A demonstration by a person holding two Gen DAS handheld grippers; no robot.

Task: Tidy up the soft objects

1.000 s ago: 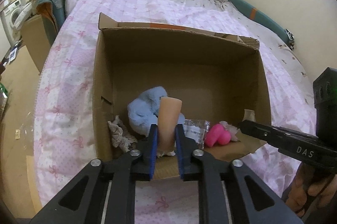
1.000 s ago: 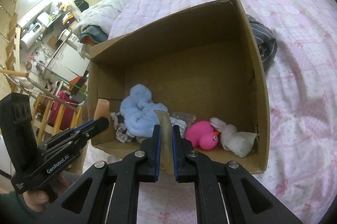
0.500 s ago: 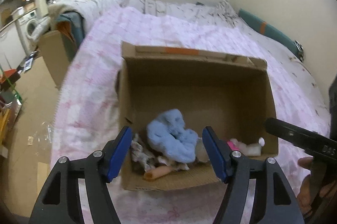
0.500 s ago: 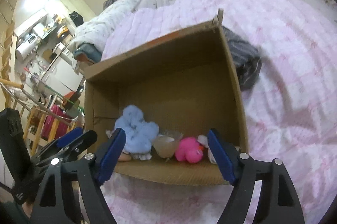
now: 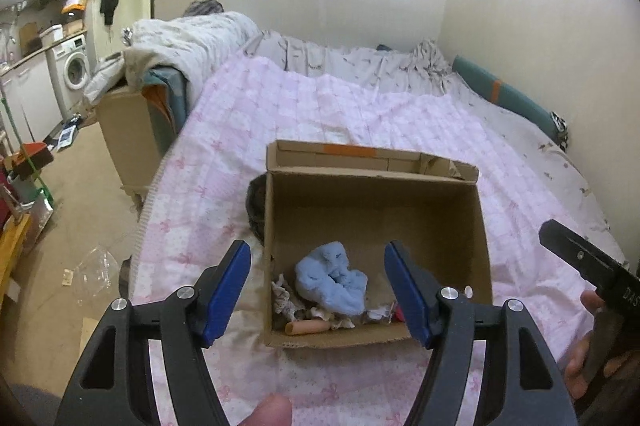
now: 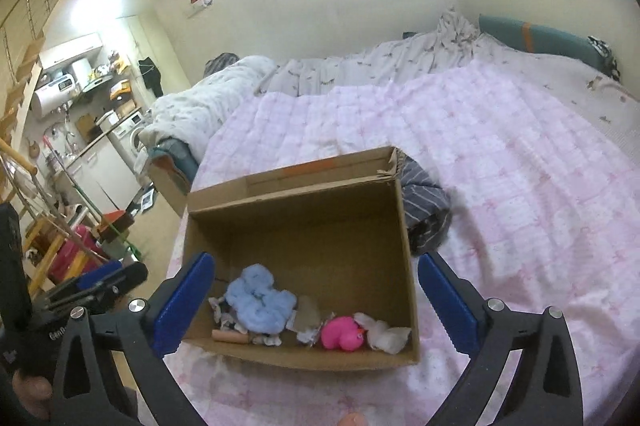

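From our left view the pink duck [image 6: 342, 334] is mostly hidden behind a finger. Cardboard box [image 5: 478, 226] sits near the bed's [image 5: 360, 114] front edge, plenty of quilt free behind. Inside, along the near wall: blue plush [image 5: 330, 278], tan tube [image 5: 306, 327], crumpled bits. Left hand-held gripper [image 5: 318, 292] is spread apart, empty; right hand-held gripper [image 6: 316, 302] is opening, nothing gripped.

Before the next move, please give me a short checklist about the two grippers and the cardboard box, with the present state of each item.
1. Left gripper holds nothing, jaws apart: ok.
2. Right gripper holds nothing, jaws opening: ok.
3. Cardboard box upright on the pink quilt: ok.
4. Blue fluffy toy, pink rubber duck and tan tube lie inside the box: ok.
5. Soft things left outside: striped cloth beside the box: not ok.
6. Whether that cloth belongs in the box: cannot tell.
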